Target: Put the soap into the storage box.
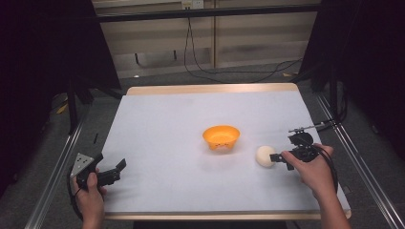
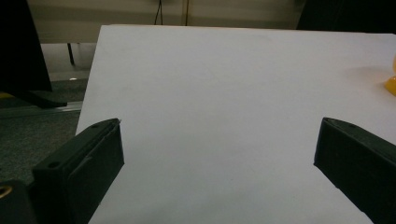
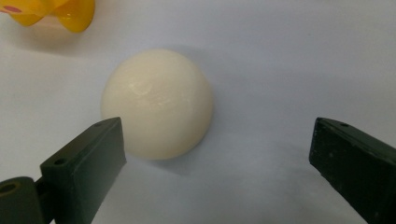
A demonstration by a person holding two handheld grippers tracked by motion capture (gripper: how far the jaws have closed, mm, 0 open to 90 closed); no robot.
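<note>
Now the right gripper (image 3: 215, 154), jaws spread and empty, lines up on the cream ball (image 3: 156, 102), which sits off-centre toward one jaw, so it likely needs centring before closing, while the left gripper (image 2: 219, 154) idles open.

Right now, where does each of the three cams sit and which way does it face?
High view: above the person's side, looking forward and down on the table; both hands, left claw, right claw.
Left gripper view: rides the left claw, looks across bare table; open jaws.
Right gripper view: rides the right claw, looks down at the cream ball; open jaws.
Shared: orange bowl and table appear in all three; the ball in the high and right gripper views.
</note>
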